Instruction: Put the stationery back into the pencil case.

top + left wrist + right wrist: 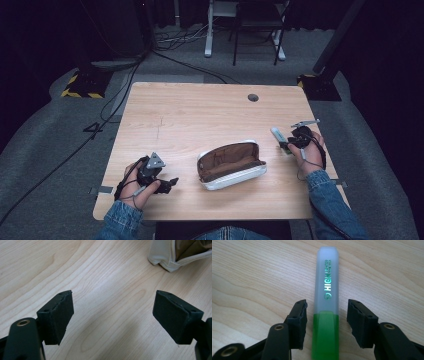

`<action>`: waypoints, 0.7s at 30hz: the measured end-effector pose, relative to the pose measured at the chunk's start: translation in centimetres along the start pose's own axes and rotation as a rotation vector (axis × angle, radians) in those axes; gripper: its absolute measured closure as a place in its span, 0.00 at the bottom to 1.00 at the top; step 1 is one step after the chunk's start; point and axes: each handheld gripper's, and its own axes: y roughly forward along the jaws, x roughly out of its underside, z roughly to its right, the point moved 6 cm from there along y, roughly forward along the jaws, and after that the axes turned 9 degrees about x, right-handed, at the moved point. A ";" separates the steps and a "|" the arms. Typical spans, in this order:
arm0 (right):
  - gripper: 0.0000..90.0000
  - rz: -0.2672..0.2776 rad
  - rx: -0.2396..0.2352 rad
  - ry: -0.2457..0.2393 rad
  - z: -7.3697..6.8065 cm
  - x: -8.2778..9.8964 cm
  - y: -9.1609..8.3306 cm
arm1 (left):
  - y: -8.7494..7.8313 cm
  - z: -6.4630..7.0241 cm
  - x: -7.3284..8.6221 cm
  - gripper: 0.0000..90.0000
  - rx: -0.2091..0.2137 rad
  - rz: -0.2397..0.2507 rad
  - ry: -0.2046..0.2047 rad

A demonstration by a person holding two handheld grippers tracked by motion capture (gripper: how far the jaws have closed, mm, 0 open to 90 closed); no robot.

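Where the person's right hand [311,150] rests near the table's right edge, the right gripper [327,311] points away from the person with its jaws apart, one on each side of a highlighter [326,302]. The highlighter lies flat on the wooden table [200,107] between the jaws; a narrow gap of wood shows on either side, so neither jaw touches it. Its pale frosted part (printed "HIGH" in green letters) extends beyond the jaw tips, and its solid green part runs back toward the gripper body. In the high view the highlighter [278,135] lies just beyond the right gripper [295,141].

The left gripper [112,312], held in the left hand [137,186] near the table's front left corner, has its jaws wide apart over bare wood, holding nothing. In the high view the left gripper [167,184] points toward a pencil case [231,165] at the table's centre front. The case lies on its side, white outside and brown inside, its opening gaping; a corner of the pencil case [170,255] shows in the left gripper view.
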 end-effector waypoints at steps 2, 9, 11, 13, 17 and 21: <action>0.58 -0.004 0.003 -0.003 -0.1 -0.3 0.4 | -0.1 -0.2 0.4 0.19 -0.001 0.002 -0.016; 0.74 -0.012 -0.001 -0.009 -0.3 -0.8 0.6 | -0.1 -1.0 1.4 0.19 -0.020 0.000 -0.032; 0.74 -0.014 -0.001 -0.009 -0.3 -0.8 0.6 | -0.1 -1.1 1.5 0.19 -0.027 0.003 -0.036; 0.75 -0.015 -0.008 -0.014 -0.3 -0.9 0.6 | -0.2 -1.5 1.7 0.19 -0.033 0.011 -0.042; 0.75 -0.020 -0.017 -0.009 -0.2 -0.8 0.5 | -0.1 -2.1 2.0 0.18 -0.066 0.017 -0.062; 0.75 -0.019 -0.011 -0.012 -0.2 -0.8 0.5 | 0.1 -2.3 2.2 0.18 -0.068 0.000 -0.056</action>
